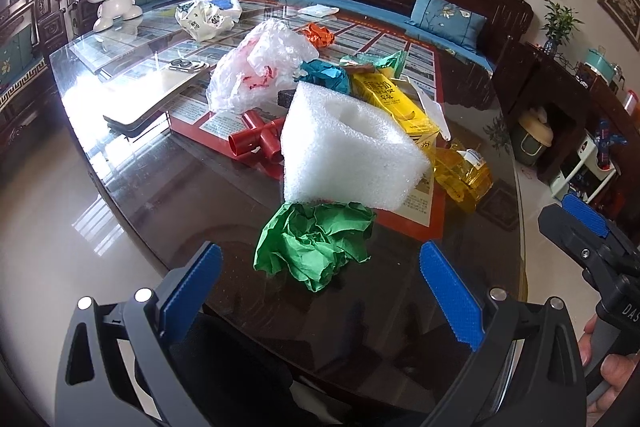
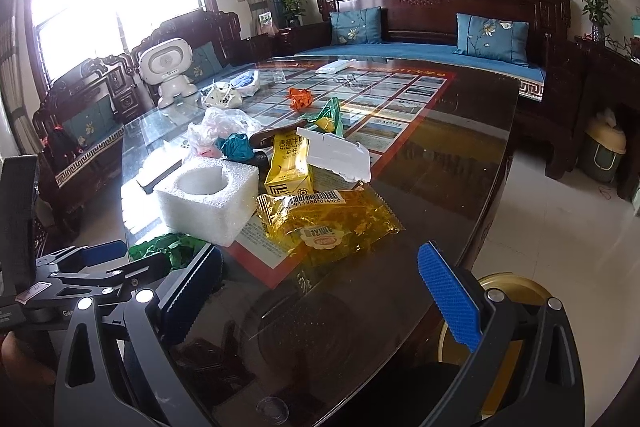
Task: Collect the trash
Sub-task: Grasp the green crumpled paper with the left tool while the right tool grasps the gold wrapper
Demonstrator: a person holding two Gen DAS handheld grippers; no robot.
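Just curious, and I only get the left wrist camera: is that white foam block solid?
Observer: No. The right wrist view shows a round hollow sunk into the top of the white foam block.
Operator: Is there anywhere to put the trash?
Observer: A round gold-rimmed container shows low behind the right gripper; whether it is a bin, I cannot tell.
Operator: Is that gripper open?
Observer: Yes, wide open and holding nothing.

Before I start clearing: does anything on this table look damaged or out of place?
Yes. The white foam panel has a jagged, snapped edge and rests tilted on the yellow carton. A phone lies near the trash pile, beside the plastic bag.
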